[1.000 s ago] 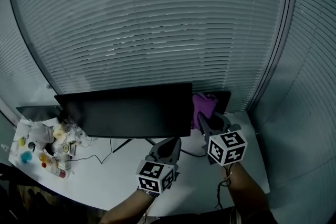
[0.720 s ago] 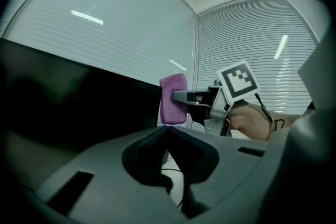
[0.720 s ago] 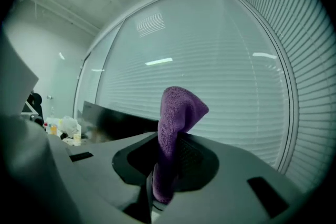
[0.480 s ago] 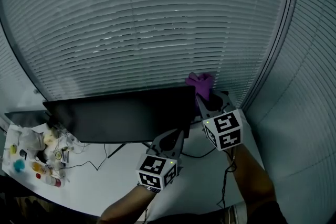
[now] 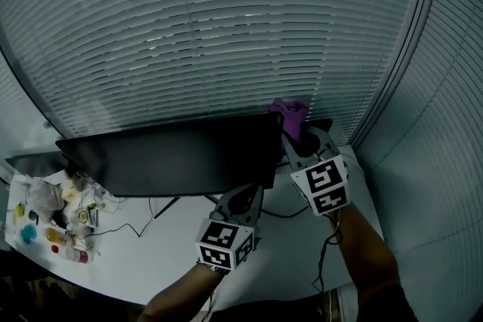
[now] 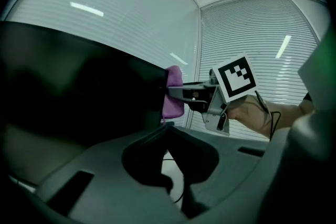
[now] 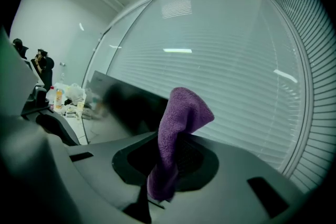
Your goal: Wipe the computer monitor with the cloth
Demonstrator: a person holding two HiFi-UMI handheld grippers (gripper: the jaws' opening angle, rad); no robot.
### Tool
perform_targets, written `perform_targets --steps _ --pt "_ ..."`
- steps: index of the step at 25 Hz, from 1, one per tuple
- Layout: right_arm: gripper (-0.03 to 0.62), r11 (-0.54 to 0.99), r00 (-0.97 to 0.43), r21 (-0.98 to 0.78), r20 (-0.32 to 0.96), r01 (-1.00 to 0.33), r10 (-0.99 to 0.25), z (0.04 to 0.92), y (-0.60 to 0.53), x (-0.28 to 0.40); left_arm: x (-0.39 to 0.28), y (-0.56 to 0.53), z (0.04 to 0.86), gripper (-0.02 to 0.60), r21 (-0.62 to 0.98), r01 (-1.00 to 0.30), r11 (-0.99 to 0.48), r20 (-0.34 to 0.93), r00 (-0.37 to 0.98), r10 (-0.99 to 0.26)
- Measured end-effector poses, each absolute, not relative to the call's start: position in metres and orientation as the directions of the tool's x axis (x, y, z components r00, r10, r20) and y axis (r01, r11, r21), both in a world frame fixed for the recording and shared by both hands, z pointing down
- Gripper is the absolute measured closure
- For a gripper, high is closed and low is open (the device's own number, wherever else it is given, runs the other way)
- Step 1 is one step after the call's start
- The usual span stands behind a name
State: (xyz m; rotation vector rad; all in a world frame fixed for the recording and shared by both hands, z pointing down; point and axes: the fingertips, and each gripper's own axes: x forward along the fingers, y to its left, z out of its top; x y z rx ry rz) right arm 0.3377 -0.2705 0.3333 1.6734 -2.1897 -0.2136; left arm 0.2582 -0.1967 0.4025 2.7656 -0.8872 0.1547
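Purple cloth raised at the monitor's top right corner.

The right gripper, right of centre in the head view, is clenched on the purple cloth. The cloth stands up out of its jaws, just beside the upper right corner of the dark monitor. In the right gripper view the cloth fills the middle, with the monitor behind it to the left. The left gripper sits lower centre, under the monitor's bottom right corner, its jaws pressed together with nothing between them. The white desk runs along the lower left, with small bottles and clutter at its far left edge.
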Motion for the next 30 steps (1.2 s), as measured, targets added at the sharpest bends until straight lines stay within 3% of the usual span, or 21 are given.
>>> perform_targets --steps 15,30 --pt "0.514 0.324 -0.196 0.36 0.348 -0.875 -0.917 0.422 -0.256 0.337 0.249 -0.177 0.453 0.575 0.214 -0.614 -0.76 0.255 0.786 -0.564" --pt "0.514 0.373 -0.19 0.234 0.557 -0.898 -0.808 0.556 -0.241 0.331 0.227 -0.163 0.53 0.575 0.254 -0.654 -0.713 0.374 0.746 -0.551"
